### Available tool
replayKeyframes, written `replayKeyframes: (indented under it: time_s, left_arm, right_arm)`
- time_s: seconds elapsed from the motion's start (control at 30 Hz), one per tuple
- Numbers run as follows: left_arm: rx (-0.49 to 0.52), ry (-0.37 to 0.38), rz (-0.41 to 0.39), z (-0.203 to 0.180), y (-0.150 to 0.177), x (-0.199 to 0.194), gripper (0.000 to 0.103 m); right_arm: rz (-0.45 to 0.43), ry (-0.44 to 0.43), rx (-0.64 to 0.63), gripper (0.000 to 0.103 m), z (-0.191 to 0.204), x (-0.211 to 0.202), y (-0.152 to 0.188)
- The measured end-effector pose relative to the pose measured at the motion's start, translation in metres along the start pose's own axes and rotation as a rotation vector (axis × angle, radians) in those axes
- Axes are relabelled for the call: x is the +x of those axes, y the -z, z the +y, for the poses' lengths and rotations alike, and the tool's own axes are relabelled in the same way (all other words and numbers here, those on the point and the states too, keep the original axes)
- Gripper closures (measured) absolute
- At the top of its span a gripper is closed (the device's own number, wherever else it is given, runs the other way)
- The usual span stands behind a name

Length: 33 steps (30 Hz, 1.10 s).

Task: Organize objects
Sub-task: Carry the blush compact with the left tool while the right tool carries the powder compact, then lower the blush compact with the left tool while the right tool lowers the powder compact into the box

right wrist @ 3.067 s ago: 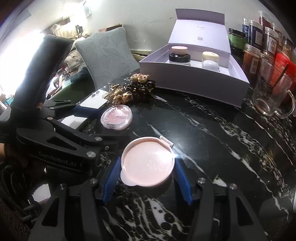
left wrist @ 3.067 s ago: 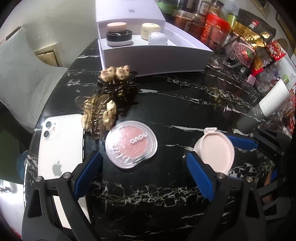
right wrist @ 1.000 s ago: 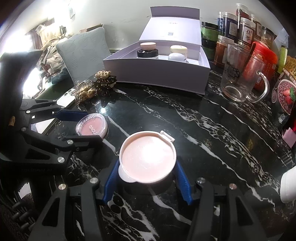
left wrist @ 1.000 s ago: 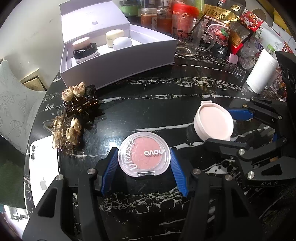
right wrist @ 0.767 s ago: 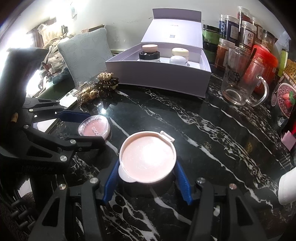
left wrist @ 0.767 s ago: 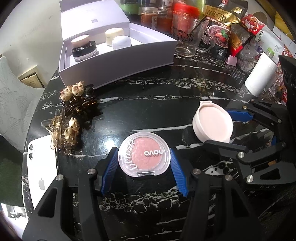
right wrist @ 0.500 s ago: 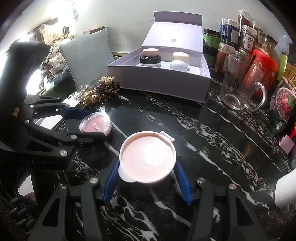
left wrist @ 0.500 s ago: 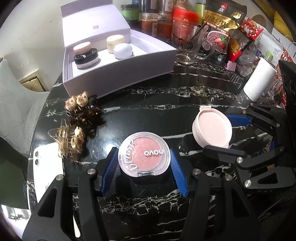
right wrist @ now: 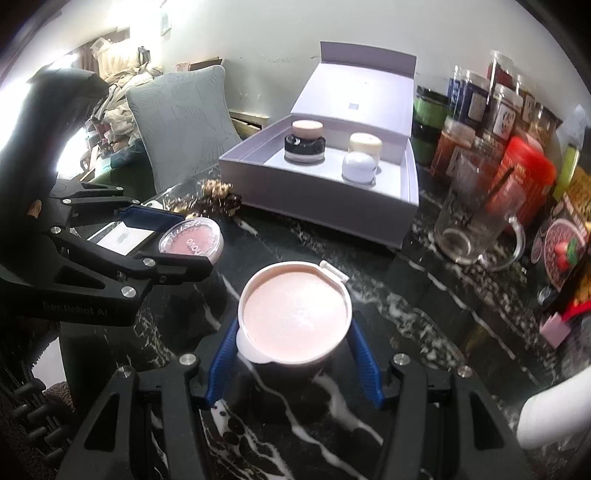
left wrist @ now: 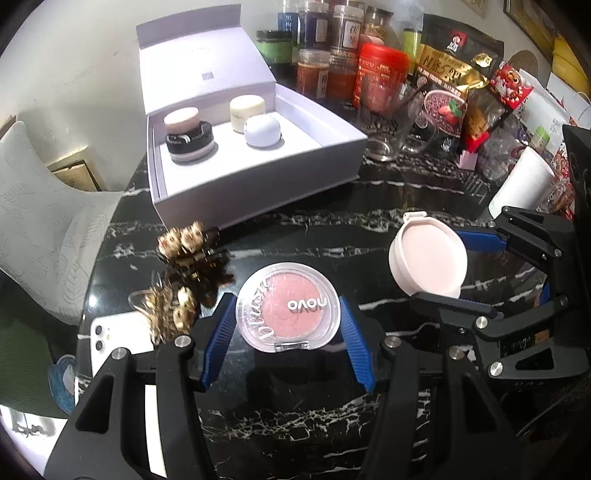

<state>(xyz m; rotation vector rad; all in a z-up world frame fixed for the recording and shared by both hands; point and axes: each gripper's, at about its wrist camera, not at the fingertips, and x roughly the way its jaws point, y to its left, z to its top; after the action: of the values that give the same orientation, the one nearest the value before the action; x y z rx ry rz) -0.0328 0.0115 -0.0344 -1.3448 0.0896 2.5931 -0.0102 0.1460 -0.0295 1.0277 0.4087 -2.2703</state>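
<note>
Though clear-lidded, blush compact (left wrist: pixel 288 312) pink, round, "novo"-lettered

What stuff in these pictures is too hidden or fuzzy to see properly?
- Phone, left wrist view: lower part behind the left claw.
- Hair clips, right wrist view: blurred, shapes unclear.
- White roll, right wrist view: cut off by the edge.
- Jar labels, left wrist view: too small to read.
</note>
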Motion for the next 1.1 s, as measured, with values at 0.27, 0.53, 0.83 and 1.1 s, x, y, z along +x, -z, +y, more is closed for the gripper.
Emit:
replayKeyframes:
  time_s: [0.27,0.53,0.83,1.1]
  left_arm:
    - [0.015,-0.023,-0.022,0.002,-0.016,-0.008,0.049]
    - [0.015,-0.006,-0.047,0.005,-0.035,-0.011,0.049]
    - [0.009,-0.012,-0.065,0.016,-0.057,-0.009,0.049]
    - [-0.009,-0.028,-0.08,0.031,-0.079,-0.003,0.049]
  right_arm:
    - [-0.018,0.014,-0.037,0.044,-0.004,-0.001,-0.018]
    - [-0.04,0.011,-0.053,0.044,-0.009,-0.003,-0.036]
    - [-0.064,0.028,-0.085,0.044,-0.017,0.001,-0.064]
    - [-0.077,0.029,-0.101,0.044,-0.026,0.016,-0.091]
